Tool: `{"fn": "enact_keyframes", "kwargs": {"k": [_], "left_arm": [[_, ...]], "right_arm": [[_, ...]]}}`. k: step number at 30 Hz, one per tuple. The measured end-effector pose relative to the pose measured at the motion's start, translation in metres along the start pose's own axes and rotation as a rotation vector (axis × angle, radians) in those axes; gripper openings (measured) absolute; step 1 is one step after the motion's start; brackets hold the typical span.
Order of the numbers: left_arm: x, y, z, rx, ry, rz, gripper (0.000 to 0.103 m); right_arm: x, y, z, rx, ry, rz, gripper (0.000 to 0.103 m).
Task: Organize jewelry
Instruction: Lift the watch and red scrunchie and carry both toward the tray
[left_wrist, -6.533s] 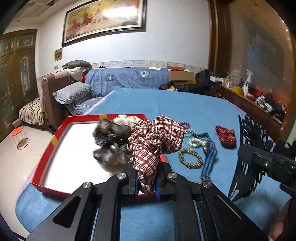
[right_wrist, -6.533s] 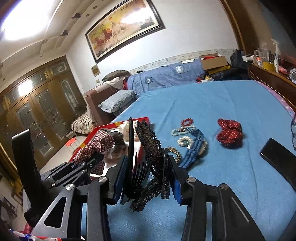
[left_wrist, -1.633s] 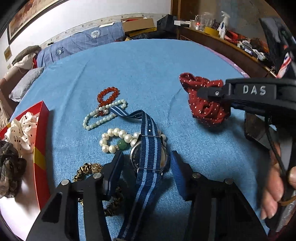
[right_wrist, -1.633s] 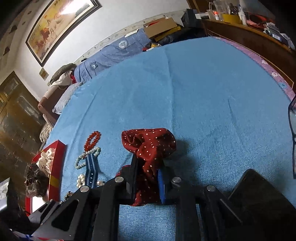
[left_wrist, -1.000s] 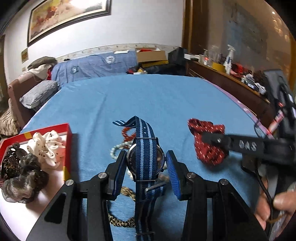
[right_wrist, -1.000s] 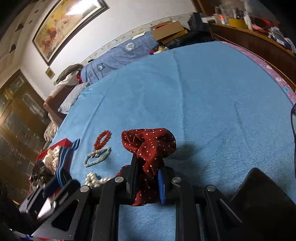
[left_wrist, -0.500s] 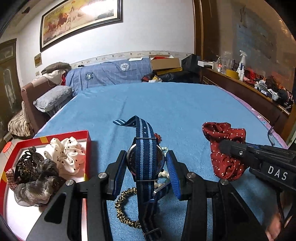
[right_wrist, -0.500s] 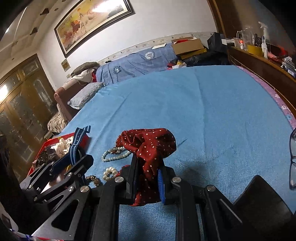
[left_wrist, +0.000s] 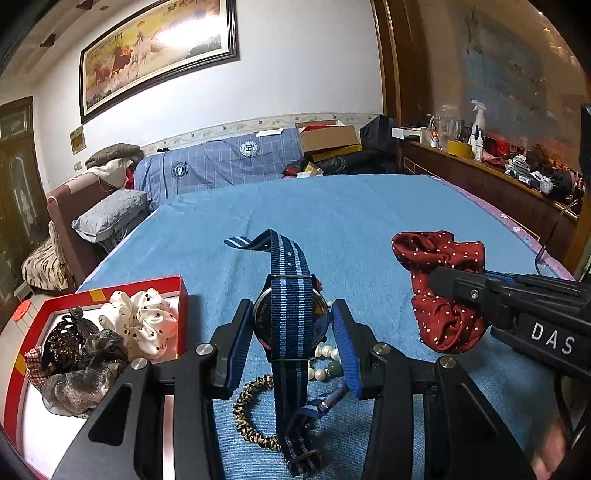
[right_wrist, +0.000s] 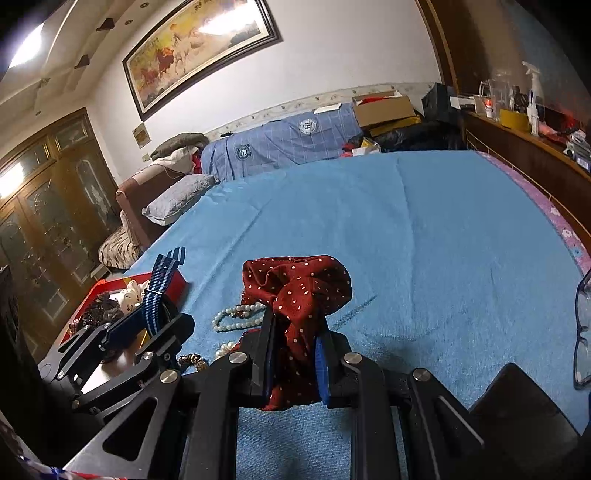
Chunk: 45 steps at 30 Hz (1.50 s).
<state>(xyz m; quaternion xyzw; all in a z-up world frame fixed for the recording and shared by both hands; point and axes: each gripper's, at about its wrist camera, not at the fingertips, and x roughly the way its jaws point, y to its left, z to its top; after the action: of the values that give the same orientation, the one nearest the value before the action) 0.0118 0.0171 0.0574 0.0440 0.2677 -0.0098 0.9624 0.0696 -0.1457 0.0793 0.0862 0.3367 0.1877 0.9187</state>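
A: Watch (left_wrist: 290, 321) pinched at its case in your left gripper (left_wrist: 291, 345), lifted above the bed (left_wrist: 369, 206), strap dangling.

B: Your right gripper (right_wrist: 293, 349) squeezes the scrunchie (right_wrist: 297, 288). Carry both level to the box (left_wrist: 181, 295); lift that strap over its rim, I'd say.

Ahead of me the blue bedspread (right_wrist: 424, 229) lies bare and passable, while below my grippers a pale bead bracelet (right_wrist: 232, 317), a pearl bracelet (left_wrist: 327, 363) and a leopard-print coil (left_wrist: 247, 413) clutter it, with the red-rimmed tray (left_wrist: 183, 306) walling my left.
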Motion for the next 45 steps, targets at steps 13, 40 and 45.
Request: {"fn": "enact_keyframes", "kwargs": {"k": [13, 40, 45], "left_arm": [[-0.008, 0.002, 0.002, -0.012, -0.028, -0.004, 0.042], [-0.046, 0.005, -0.02, -0.023, 0.009, -0.06, 0.042], [-0.072, 0.018, -0.032, -0.036, -0.004, -0.042, 0.042]], "right_arm": [[-0.006, 0.008, -0.004, -0.02, -0.036, 0.006, 0.02], [-0.057, 0.014, -0.053, 0.007, -0.123, -0.148, 0.02], [-0.067, 0.024, -0.064, -0.029, -0.132, -0.152, 0.02]]}}
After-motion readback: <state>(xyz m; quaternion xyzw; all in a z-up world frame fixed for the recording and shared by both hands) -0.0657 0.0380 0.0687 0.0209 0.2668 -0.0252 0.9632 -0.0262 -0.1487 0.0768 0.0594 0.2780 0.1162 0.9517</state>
